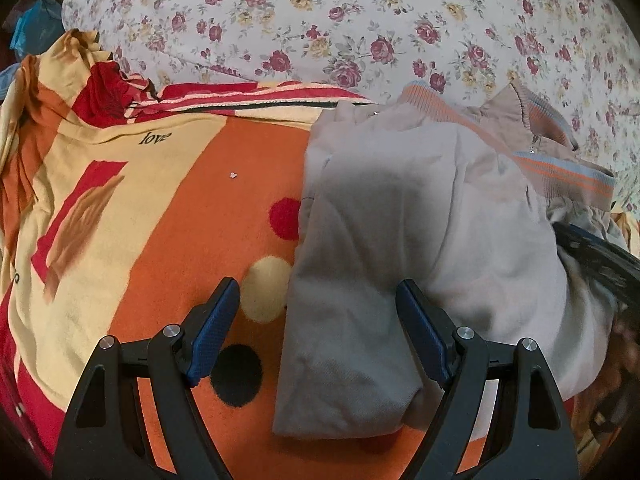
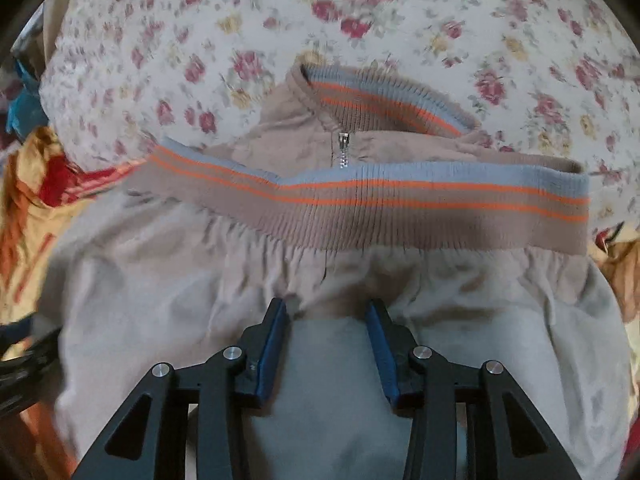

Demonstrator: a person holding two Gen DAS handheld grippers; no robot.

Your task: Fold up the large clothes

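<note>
Here's the jacket (image 1: 420,216), pale beige, lying in a folded bundle on the blanket (image 1: 208,208), its far edge reaching onto the floral sheet (image 1: 320,20). One smooth panel is folded over the top, running lengthwise toward the left wrist camera, with a soft crease down its left edge. From the right wrist view the jacket (image 2: 168,280) shows more detail: a wide ribbed hem (image 2: 400,208) in tan, edged in light blue with two thin orange lines, stretches straight across. Behind it sits the ribbed collar (image 2: 380,100), same tan, blue and orange. A silver zip (image 2: 342,150) runs down below the collar, closed at the top. Just under the hem the fabric gathers into small puckers.

Left gripper (image 1: 318,304) now: jaws spread wide, nothing between the pads. Its left finger sits over the blanket, its right finger over the jacket's folded panel; whether that finger touches the cloth, I can't tell.

Right gripper (image 2: 328,316): jaws partly apart, hovering over the gathered fabric below the hem. The pads are not pressing on anything; the cloth lies beneath them, not pinched. That view is a little blurred at the edges.

Writing: one word only, "love" (image 1: 157,137), in dark script on the cream part of the blanket. The blanket itself is orange, cream and red, with red, cream and black dots near the left gripper. No label readable on the jacket.
</note>
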